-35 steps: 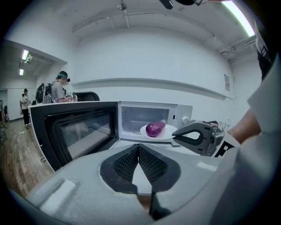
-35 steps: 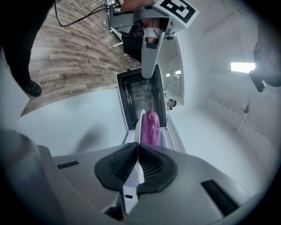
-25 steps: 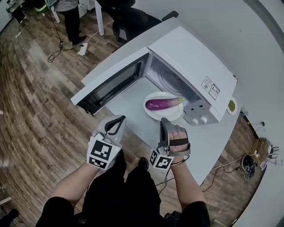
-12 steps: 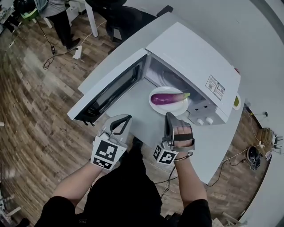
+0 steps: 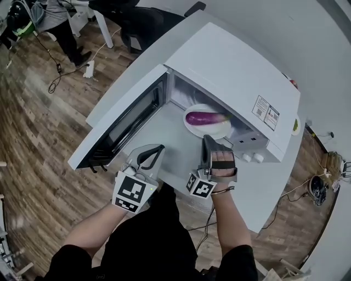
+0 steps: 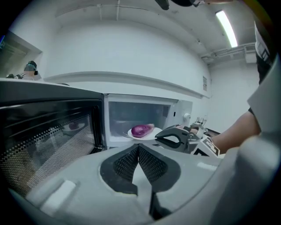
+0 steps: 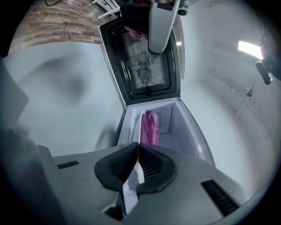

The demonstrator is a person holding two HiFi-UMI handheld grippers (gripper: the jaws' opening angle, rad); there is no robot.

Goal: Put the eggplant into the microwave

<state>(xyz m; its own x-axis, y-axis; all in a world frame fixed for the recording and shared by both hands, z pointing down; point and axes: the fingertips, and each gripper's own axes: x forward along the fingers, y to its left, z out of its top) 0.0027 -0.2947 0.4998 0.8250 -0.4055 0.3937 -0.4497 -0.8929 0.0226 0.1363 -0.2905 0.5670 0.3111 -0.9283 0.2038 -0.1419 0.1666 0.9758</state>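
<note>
A purple eggplant lies on a white plate at the mouth of the open white microwave, partly under its top. My right gripper is shut on the plate's near rim; in the right gripper view the white rim sits between the pads, with the eggplant just beyond in the cavity. My left gripper hovers shut and empty over the table in front of the door. From the left gripper view I see the eggplant and the right gripper.
The microwave door hangs wide open to the left. The microwave stands on a white table above a wooden floor. A person stands at the far left, near cables on the floor. A small green-topped dish sits behind the microwave.
The right gripper has carried the plate with the eggplant forward from the table in front of the microwave to the cavity mouth. The left gripper stayed shut beside it.
</note>
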